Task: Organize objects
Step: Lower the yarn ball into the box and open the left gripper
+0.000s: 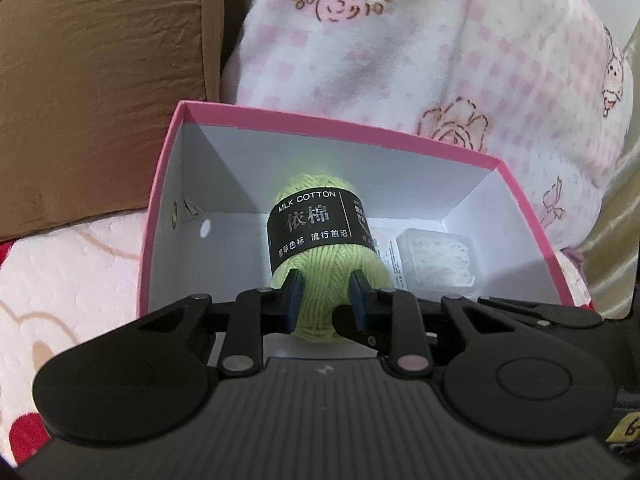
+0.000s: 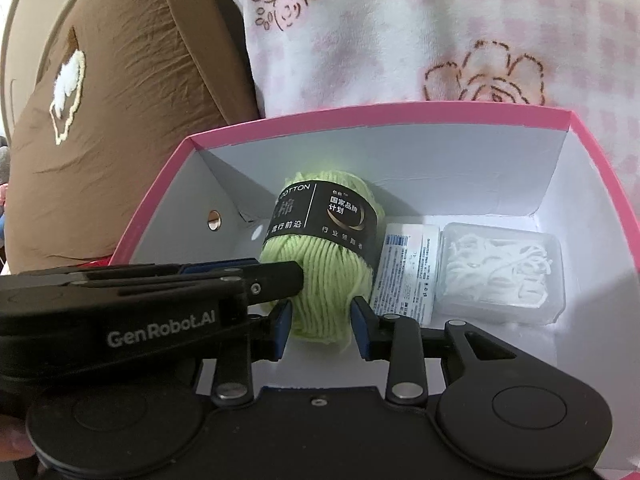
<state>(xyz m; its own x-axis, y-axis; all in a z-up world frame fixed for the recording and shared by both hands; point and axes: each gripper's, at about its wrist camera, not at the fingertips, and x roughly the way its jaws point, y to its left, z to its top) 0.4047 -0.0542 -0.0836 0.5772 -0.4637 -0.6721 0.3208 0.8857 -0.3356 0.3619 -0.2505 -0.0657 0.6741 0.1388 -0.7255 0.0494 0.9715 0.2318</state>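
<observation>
A light green yarn ball [image 1: 320,280] with a black "MILK COTTON" band is inside a pink box [image 1: 160,200] with a white interior. My left gripper [image 1: 326,300] has a finger on each side of the yarn's near end and is shut on it. In the right wrist view my right gripper [image 2: 320,320] also has its fingers against both sides of the same yarn ball [image 2: 324,280], inside the pink box [image 2: 360,114]. The left gripper's body [image 2: 160,292] crosses in from the left, touching the yarn.
A clear plastic case of white pieces [image 2: 500,272] and a white labelled packet [image 2: 404,272] lie in the box right of the yarn; the case also shows in the left wrist view [image 1: 436,256]. A brown cushion [image 1: 100,92] and pink floral blanket [image 1: 400,40] surround the box.
</observation>
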